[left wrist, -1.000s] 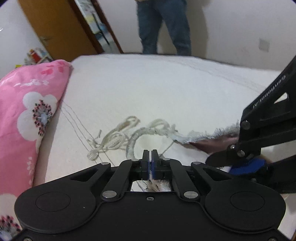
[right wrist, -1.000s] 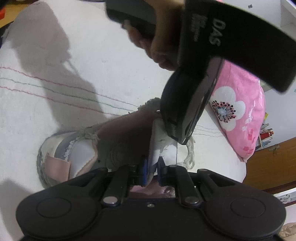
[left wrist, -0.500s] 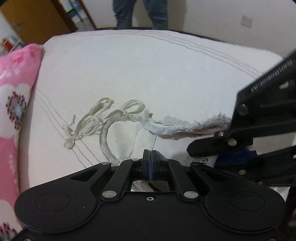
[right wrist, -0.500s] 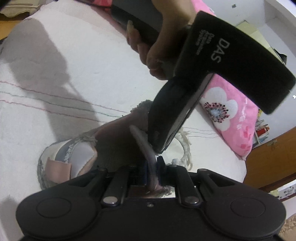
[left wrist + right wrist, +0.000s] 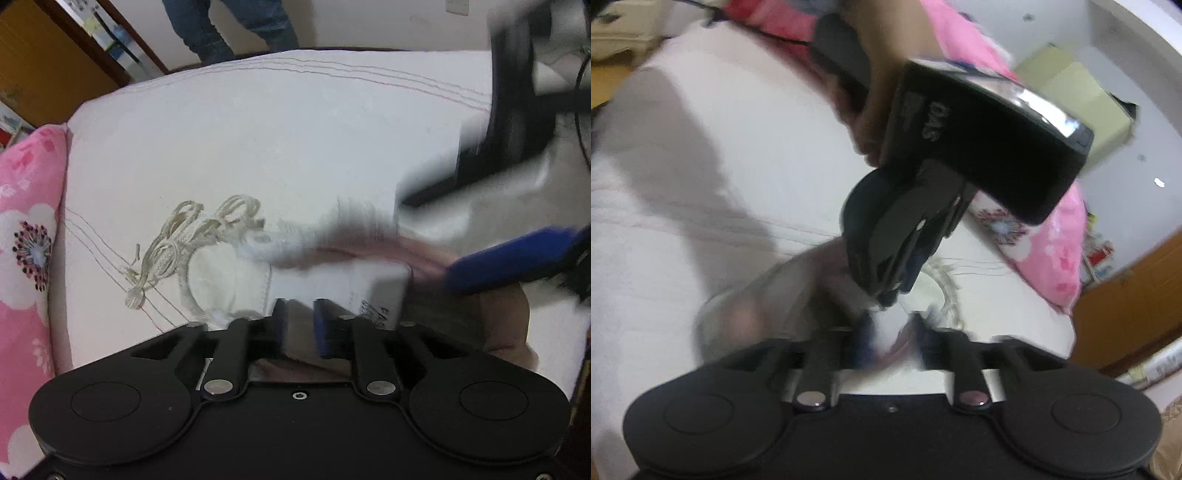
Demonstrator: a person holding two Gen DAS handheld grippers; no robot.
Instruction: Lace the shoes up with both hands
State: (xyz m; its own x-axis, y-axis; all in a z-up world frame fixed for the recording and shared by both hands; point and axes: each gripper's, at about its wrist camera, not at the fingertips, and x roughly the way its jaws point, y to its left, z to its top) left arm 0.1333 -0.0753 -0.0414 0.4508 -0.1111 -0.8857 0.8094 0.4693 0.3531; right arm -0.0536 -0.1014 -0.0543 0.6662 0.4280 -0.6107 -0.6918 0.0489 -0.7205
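both jaws have parted: left hand-held gripper [image 5: 300, 320], right hand-held gripper [image 5: 892, 332].

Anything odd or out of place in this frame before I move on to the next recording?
Yes. The shoelace lies bunched in a tangle on the white bed cover, beside the shoe rather than threaded through it. Both the left claw and the right claw stand open, and motion blur smears the shoe.
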